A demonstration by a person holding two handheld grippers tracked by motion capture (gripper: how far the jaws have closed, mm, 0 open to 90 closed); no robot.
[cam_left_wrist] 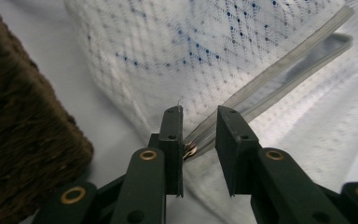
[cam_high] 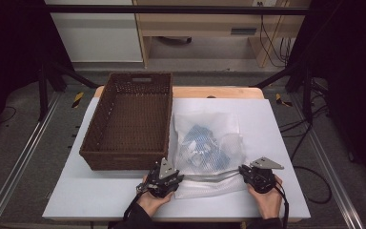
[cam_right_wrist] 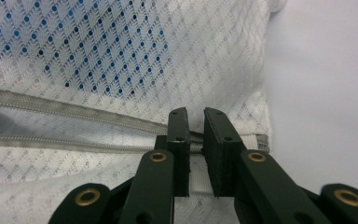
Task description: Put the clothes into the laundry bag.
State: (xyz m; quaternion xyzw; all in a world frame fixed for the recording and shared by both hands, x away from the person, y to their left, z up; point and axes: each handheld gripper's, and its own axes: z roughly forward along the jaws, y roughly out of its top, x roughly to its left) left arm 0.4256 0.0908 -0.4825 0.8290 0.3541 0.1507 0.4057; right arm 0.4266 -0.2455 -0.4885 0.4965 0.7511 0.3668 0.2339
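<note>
White sheeting covers the counter [cam_high: 267,124], and on it we see a brown wicker basket [cam_high: 128,121] standing empty at the left, with a white mesh laundry bag [cam_high: 209,143] lying flat just beside its right wall. Blue and pale items show through the mesh, so we judge the bag is already loaded and the work in hand concerns its zipper [cam_right_wrist: 74,122], which runs along the edge nearest the person and gapes open over most of its length.

We read the two grips as a matched pair: one end is held fast so the other can be worked. The left hand-held gripper [cam_high: 167,177] sits at the near left corner of the bag, close to the basket's front corner. In the left gripper view, the left hand-held gripper [cam_left_wrist: 199,133] has its jaws set narrowly around the zipper's end, where a small brass pull [cam_left_wrist: 189,150] lies against the left jaw; a gap remains on the right side, so we cannot tell whether the pads truly pinch it.

The right hand-held gripper [cam_high: 248,172] is at the near right corner. In the right gripper view, the right hand-held gripper [cam_right_wrist: 195,133] stands nearly closed, with the zipper's closed end and its fabric tab [cam_right_wrist: 249,141] passing between the jaws, apparently clamped to anchor that corner.
</note>
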